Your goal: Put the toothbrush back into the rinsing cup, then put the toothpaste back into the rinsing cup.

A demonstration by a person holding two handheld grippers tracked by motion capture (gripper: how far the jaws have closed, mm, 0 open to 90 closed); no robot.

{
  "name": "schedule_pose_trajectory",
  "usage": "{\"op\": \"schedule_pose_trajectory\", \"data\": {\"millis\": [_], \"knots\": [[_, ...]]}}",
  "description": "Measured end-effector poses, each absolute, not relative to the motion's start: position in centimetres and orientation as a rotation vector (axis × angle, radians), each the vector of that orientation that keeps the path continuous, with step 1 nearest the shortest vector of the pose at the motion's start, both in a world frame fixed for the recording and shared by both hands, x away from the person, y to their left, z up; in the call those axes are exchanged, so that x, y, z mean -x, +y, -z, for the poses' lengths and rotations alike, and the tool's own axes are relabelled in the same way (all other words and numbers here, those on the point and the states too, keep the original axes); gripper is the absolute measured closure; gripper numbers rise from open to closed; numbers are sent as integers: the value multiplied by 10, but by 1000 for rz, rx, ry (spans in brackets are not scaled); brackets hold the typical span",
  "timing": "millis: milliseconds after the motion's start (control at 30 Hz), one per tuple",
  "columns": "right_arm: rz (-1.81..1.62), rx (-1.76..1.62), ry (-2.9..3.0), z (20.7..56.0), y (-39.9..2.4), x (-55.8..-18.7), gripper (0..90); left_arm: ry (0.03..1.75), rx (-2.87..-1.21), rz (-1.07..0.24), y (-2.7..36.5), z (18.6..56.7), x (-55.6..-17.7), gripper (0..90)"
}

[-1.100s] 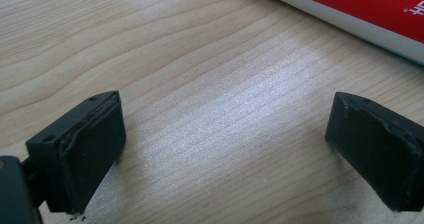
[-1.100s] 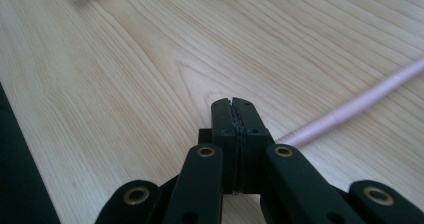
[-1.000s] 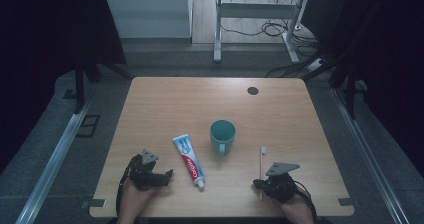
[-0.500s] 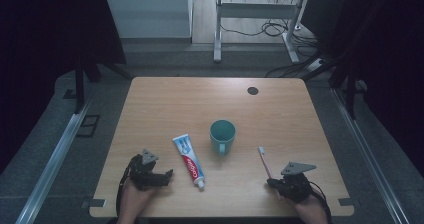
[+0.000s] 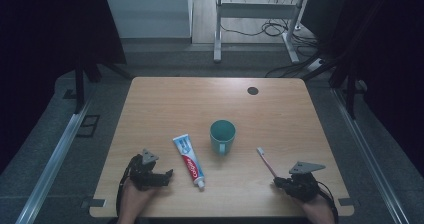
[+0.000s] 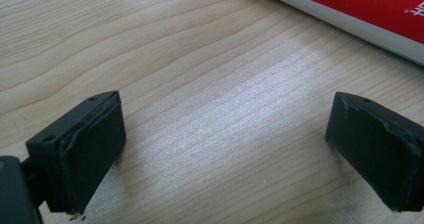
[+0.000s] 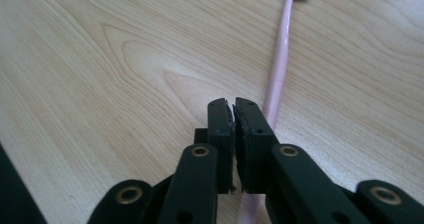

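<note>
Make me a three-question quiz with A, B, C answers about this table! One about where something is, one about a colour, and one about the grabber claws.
1. Where does the toothpaste tube lie?
A. inside the mug
B. left of the mug, flat on the table
C. on the floor

2. What colour is the mug?
A. teal green
B. yellow
C. red

3. How do the jaws of the left gripper stand?
A. pressed together
B. wide apart with nothing between
C. clamped on the mug

Answers:
1 B, the high view shows the tube flat on the wooden table beside the mug.
2 A, the mug looks teal in the high view.
3 B, the left gripper view shows bare wood between the jaws.
</note>
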State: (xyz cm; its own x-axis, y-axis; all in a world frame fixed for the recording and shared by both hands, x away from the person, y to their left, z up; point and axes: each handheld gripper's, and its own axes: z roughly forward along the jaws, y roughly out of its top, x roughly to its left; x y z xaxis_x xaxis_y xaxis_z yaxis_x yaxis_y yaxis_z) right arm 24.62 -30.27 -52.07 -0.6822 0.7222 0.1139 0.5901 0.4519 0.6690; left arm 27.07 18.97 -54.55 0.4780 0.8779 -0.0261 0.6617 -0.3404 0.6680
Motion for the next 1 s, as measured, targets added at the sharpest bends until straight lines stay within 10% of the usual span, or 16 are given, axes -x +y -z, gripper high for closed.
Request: {"op": "schedule_pose_trajectory", "data": {"millis": [1000], "knots": [[-795, -1260, 2600, 499, -307, -266, 654, 1270, -2107, -453, 189, 546, -271, 28]]}}
